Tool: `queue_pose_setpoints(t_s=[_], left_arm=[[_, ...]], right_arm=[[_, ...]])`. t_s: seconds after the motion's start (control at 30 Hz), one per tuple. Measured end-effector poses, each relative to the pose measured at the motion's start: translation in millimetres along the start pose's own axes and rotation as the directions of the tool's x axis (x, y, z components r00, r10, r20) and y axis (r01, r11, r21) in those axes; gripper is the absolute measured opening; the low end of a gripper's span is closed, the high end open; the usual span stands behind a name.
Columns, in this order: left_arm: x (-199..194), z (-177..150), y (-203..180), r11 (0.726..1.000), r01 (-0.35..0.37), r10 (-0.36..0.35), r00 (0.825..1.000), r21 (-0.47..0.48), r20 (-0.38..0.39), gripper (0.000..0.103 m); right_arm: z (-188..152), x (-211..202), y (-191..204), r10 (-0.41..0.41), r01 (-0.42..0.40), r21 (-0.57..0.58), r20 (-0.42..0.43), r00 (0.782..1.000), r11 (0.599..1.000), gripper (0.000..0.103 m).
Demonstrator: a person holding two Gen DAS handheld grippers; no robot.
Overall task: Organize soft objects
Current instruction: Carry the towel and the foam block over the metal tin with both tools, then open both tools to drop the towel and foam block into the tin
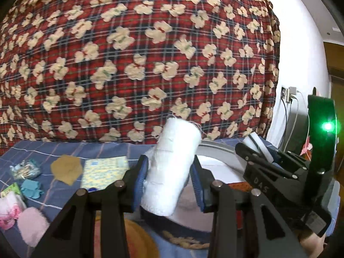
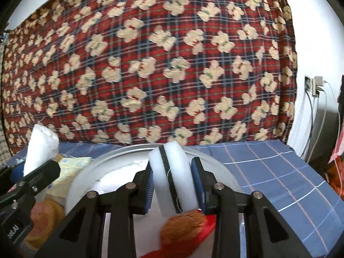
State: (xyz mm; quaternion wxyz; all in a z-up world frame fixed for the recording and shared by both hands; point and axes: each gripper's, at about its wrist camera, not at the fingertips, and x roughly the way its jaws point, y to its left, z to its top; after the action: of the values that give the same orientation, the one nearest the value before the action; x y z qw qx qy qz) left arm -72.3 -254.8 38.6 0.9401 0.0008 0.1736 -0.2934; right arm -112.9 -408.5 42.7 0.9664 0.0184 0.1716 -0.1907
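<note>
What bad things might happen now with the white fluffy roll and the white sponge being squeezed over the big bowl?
The white roll is held low down by the left gripper, so its tall top might tip or slide out. The sponge in the right gripper has a loose thread that could catch. The two grippers are close together over the white basin, so they might bump.
</note>
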Motion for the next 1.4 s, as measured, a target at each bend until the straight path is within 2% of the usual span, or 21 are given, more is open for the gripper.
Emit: queue_pose_setpoints(t_s=[0.3,0.47,0.8,1.07,1.1,1.13,1.17,1.23,1.27,1.33,1.4], left_arm=[[34,-2,-33,0.999,0.054,-0.053,0.997,0.006,-0.059,0.039],[48,-6,-40,0.999,0.052,-0.051,0.994,0.007,-0.093,0.039],[66,-13,-39,1.000,0.025,-0.024,0.988,0.004,-0.154,0.039],[70,-17,-38,1.000,0.012,-0.009,0.985,0.014,-0.172,0.041],[70,-17,-38,1.000,0.014,-0.012,0.986,0.010,-0.169,0.046],[68,-17,-38,1.000,0.014,-0.012,0.987,0.008,-0.161,0.057],[66,-17,-37,1.000,0.010,-0.009,0.989,0.006,-0.148,0.064],[61,-16,-35,1.000,-0.027,0.027,0.993,0.001,-0.119,0.078],[58,-16,-33,0.999,-0.037,0.036,0.994,-0.004,-0.101,0.082],[53,-14,-28,0.998,-0.056,0.054,0.995,-0.023,-0.080,0.101],[47,-12,-23,0.997,-0.063,0.060,0.997,-0.053,-0.056,0.103]], right_arm=[[-2,18,-35,-0.082,0.083,0.017,-0.050,0.995,0.996,0.035],[-3,28,-46,-0.107,0.109,0.022,-0.085,0.991,0.994,0.035],[-7,44,-48,-0.109,0.112,0.015,-0.138,0.984,0.994,0.035],[-12,52,-45,-0.091,0.095,0.011,-0.173,0.981,0.995,0.038],[-12,53,-45,-0.088,0.091,0.012,-0.177,0.980,0.996,0.039],[-12,54,-45,-0.087,0.091,0.012,-0.181,0.980,0.996,0.042],[-12,54,-45,-0.086,0.090,0.012,-0.185,0.979,0.996,0.045],[-12,53,-45,-0.085,0.089,0.014,-0.185,0.979,0.996,0.064],[-12,53,-46,-0.089,0.094,0.017,-0.185,0.979,0.995,0.067],[-10,49,-48,-0.085,0.093,0.038,-0.168,0.982,0.995,0.069],[-7,43,-52,-0.061,0.071,0.065,-0.138,0.989,0.995,0.070]])
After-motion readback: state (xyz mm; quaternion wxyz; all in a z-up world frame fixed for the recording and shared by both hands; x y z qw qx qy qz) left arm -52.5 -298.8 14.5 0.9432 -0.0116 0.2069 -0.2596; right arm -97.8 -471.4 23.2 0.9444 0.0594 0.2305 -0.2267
